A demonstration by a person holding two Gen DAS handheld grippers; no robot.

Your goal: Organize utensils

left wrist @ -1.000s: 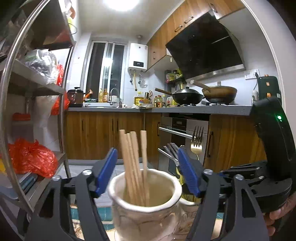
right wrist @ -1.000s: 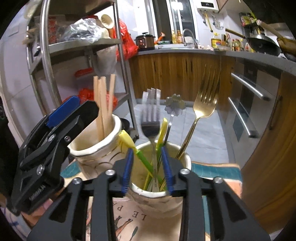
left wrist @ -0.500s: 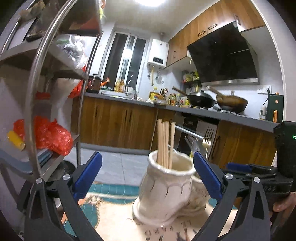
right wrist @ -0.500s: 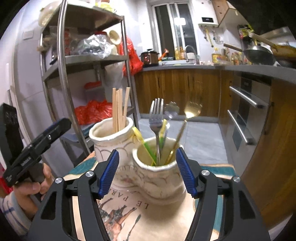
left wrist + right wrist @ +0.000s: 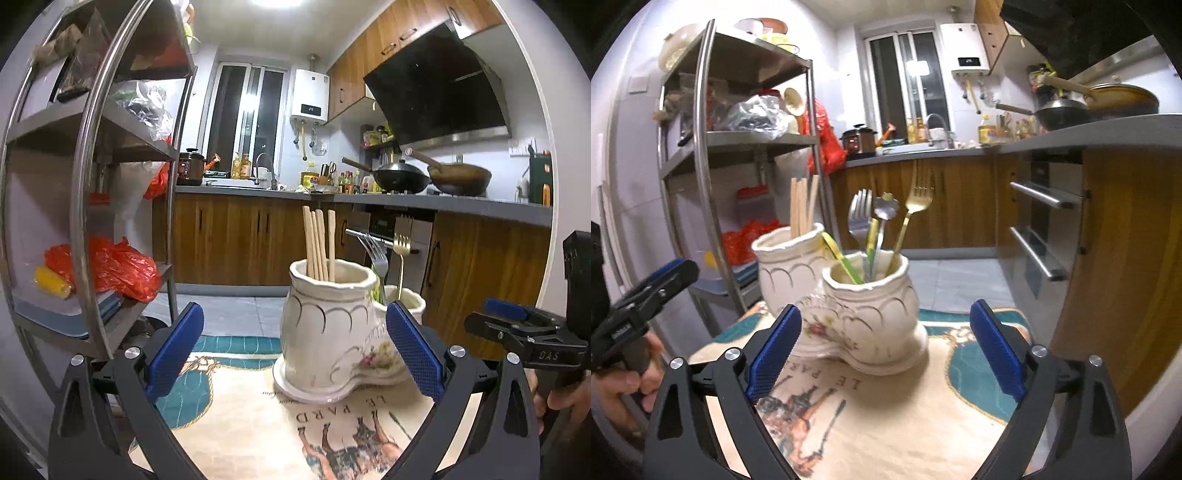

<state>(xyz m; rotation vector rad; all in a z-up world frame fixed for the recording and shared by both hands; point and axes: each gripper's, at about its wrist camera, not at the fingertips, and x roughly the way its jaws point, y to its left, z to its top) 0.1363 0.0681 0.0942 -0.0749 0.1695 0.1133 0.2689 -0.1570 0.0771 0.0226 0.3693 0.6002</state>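
A white ceramic double-pot holder (image 5: 332,339) stands on a printed mat (image 5: 258,424). Its taller pot holds wooden chopsticks (image 5: 317,243); the lower pot (image 5: 871,306) holds a silver fork (image 5: 860,218), a gold fork (image 5: 916,206), a flower-ended utensil (image 5: 885,210) and green-handled pieces (image 5: 846,264). My left gripper (image 5: 295,354) is open and empty, back from the holder. My right gripper (image 5: 886,343) is open and empty in front of the lower pot. It also shows at the right in the left wrist view (image 5: 517,325).
A steel shelf rack (image 5: 92,184) with red bags stands at the left. Wooden kitchen cabinets (image 5: 240,236), an oven (image 5: 1041,221) and a counter with woks (image 5: 436,177) lie behind. The mat's edge (image 5: 960,317) is just past the holder.
Both grippers have pulled back from the holder and opened wide. The right gripper was closed around utensils in the lower pot a second ago and has let go.
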